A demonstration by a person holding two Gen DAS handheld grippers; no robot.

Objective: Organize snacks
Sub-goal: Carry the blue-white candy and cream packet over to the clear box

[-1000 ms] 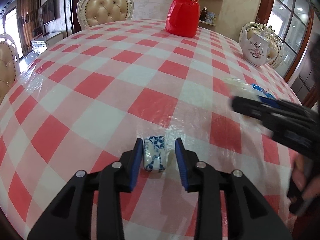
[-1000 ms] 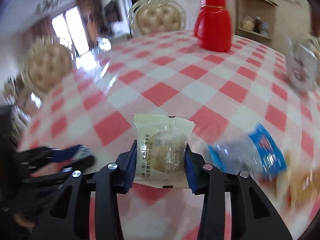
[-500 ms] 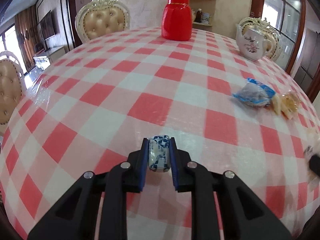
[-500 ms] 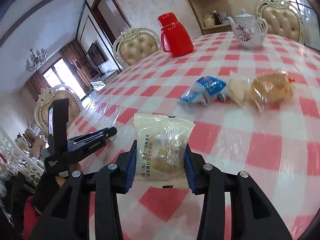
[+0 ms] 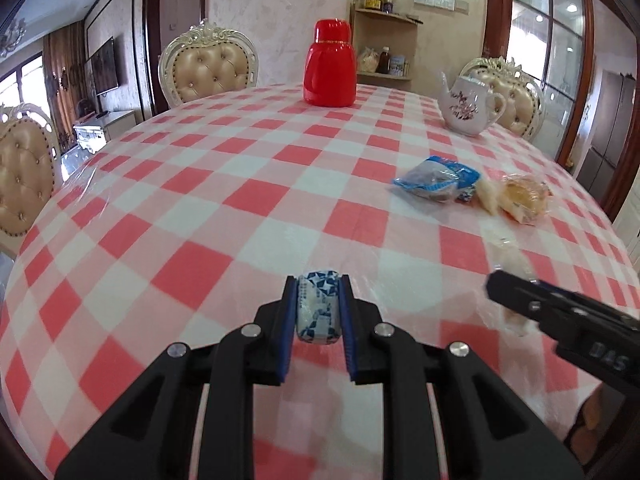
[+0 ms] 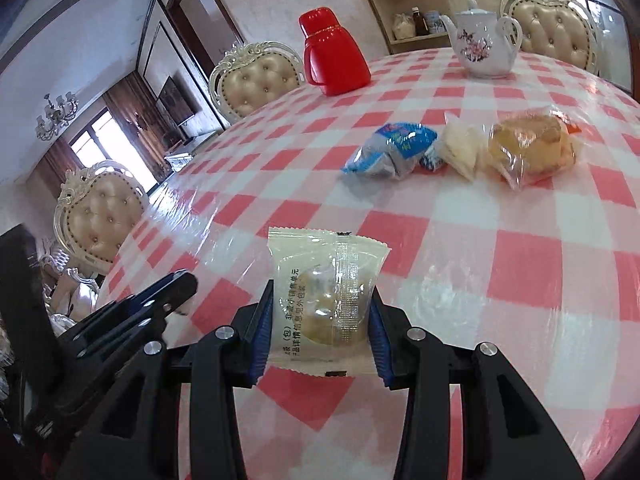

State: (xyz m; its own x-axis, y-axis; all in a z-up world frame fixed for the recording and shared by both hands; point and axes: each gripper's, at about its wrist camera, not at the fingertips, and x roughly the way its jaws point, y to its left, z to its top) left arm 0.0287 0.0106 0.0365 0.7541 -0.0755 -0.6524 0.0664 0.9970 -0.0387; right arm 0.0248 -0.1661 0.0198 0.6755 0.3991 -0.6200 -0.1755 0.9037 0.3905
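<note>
My left gripper [image 5: 318, 286] is shut on a small blue-and-white patterned candy [image 5: 319, 312] and holds it above the red-checked tablecloth [image 5: 200, 216]. My right gripper [image 6: 320, 300] is shut on a cream wrapped pastry packet [image 6: 324, 296]; in the left wrist view that gripper [image 5: 500, 286] comes in from the right, its packet blurred. A group of snacks lies further back on the right: a blue packet [image 6: 394, 148], a pale white one [image 6: 462, 148] and a clear-wrapped golden cake [image 6: 528, 146]. The left wrist view shows the same group, with the blue packet [image 5: 438, 178] leftmost.
A red thermos jug [image 5: 330, 68] and a floral white teapot [image 5: 466, 108] stand at the table's far side. Padded cream chairs [image 5: 208, 68] ring the table. In the right wrist view the left gripper [image 6: 176, 288] sits close at the lower left.
My left gripper closed on the patterned candy and lifted it, moving toward the snack group. My right gripper swung round with its pastry packet to face that group.
</note>
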